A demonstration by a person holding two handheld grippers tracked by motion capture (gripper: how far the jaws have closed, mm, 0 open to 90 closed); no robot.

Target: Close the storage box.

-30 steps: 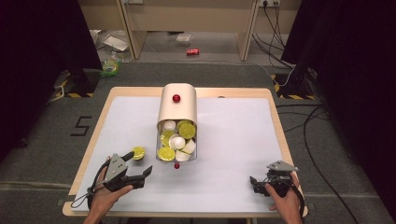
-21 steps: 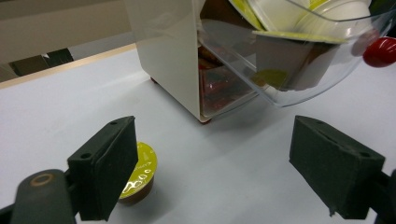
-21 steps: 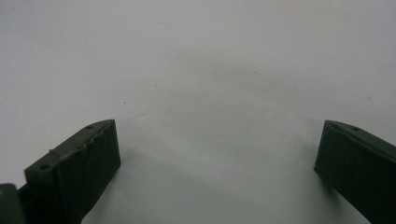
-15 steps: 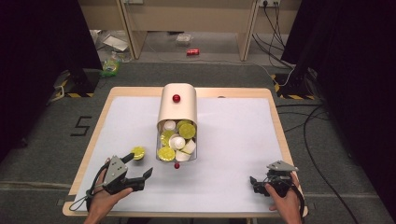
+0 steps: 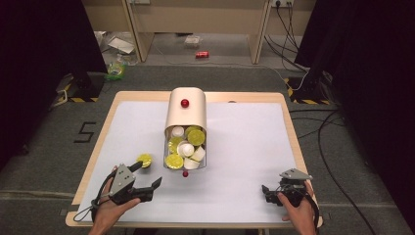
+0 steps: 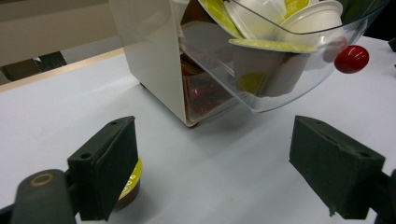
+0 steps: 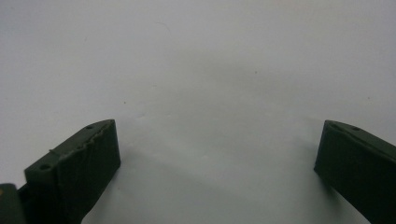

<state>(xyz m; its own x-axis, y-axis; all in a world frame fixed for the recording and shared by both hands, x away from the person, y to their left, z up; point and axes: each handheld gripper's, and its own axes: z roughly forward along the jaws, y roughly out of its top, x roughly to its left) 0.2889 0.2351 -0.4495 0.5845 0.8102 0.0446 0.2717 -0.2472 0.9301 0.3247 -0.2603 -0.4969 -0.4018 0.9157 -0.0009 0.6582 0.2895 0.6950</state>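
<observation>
Black jaws of your left gripper (image 5: 147, 183) stand wide apart, holding nothing, near the tabletop's near-left corner. One yellow-lidded cup (image 5: 144, 160) sits just beside the outer jaw, partly behind it in the left gripper view (image 6: 128, 186). Beyond it, the clear drawer (image 6: 280, 88) of the cream dispenser (image 5: 186, 113) hangs out, heaped with cups. Risk: swinging inward could clip that drawer and spill it. Your right gripper (image 5: 274, 193), also open and empty, rests by the near-right corner over bare white sheet (image 7: 210, 70); ample room there.

Yellow-lidded cup (image 6: 130, 186) half behind claw
</observation>
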